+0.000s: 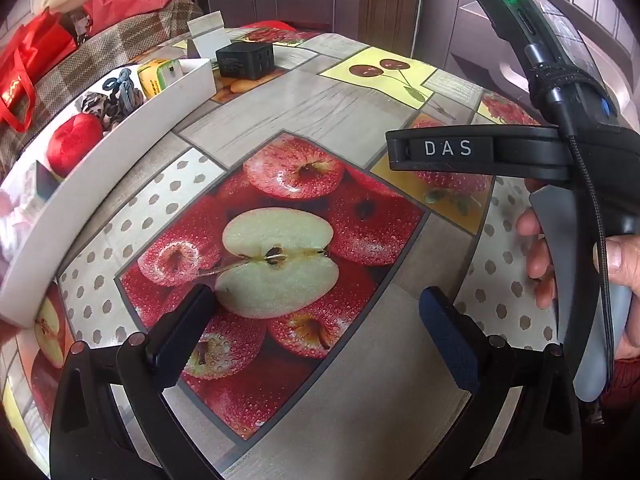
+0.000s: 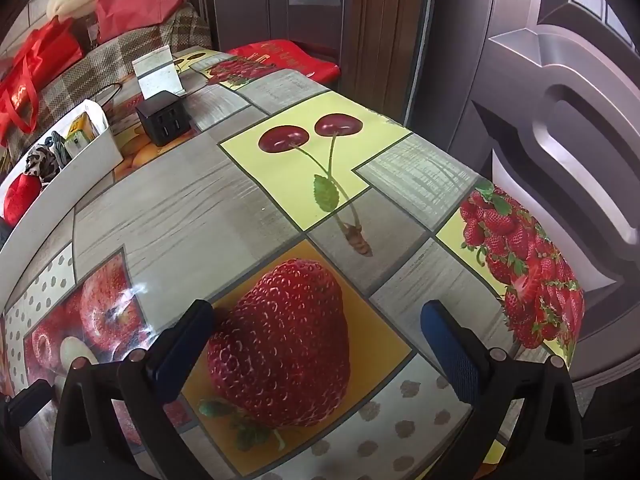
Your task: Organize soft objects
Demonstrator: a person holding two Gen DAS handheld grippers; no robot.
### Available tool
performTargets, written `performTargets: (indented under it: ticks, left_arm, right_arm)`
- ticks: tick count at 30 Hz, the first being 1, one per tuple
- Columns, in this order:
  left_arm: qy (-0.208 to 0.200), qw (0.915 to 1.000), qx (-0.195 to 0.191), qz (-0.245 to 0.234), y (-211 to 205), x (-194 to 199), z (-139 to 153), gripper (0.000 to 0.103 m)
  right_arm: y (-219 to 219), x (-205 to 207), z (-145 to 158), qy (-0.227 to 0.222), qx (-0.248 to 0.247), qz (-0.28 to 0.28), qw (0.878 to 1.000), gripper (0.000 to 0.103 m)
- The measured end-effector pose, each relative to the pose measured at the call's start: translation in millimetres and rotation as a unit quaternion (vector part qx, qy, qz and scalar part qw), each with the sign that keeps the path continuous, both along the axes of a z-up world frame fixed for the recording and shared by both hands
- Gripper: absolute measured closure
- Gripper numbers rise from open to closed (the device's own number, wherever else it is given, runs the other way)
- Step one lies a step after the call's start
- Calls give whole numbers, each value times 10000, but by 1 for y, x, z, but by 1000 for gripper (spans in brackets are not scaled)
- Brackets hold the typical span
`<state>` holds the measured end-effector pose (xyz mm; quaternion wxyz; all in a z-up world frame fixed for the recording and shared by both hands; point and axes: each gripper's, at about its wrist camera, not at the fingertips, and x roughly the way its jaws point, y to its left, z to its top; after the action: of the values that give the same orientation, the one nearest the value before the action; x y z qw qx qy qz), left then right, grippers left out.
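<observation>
Fruit-print tablecloth [image 1: 328,104] under both tongs, left [image 1: 318,312] and right [image 2: 316,320], spread wide, empty, angled downward.

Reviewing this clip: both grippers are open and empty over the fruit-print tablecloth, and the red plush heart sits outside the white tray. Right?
Not quite. The red plush heart lies inside the white tray, as the left wrist view shows. The left gripper and right gripper are indeed open and empty over the tablecloth.

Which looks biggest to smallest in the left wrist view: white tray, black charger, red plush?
1. White tray, clearly largest.
2. Red plush and black charger look alike; the charger sits farther away, so I won't rank them.
</observation>
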<state>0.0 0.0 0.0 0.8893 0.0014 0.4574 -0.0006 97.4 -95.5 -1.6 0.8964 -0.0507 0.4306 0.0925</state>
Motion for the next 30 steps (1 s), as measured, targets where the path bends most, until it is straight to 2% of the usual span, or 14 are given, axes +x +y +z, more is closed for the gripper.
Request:
performTargets:
  ticks: [30]
  left_arm:
    - [7, 10000, -4, -1, 0, 0, 0, 1]
  right_arm:
    - [10, -2, -2, 5, -14, 287, 9996, 0]
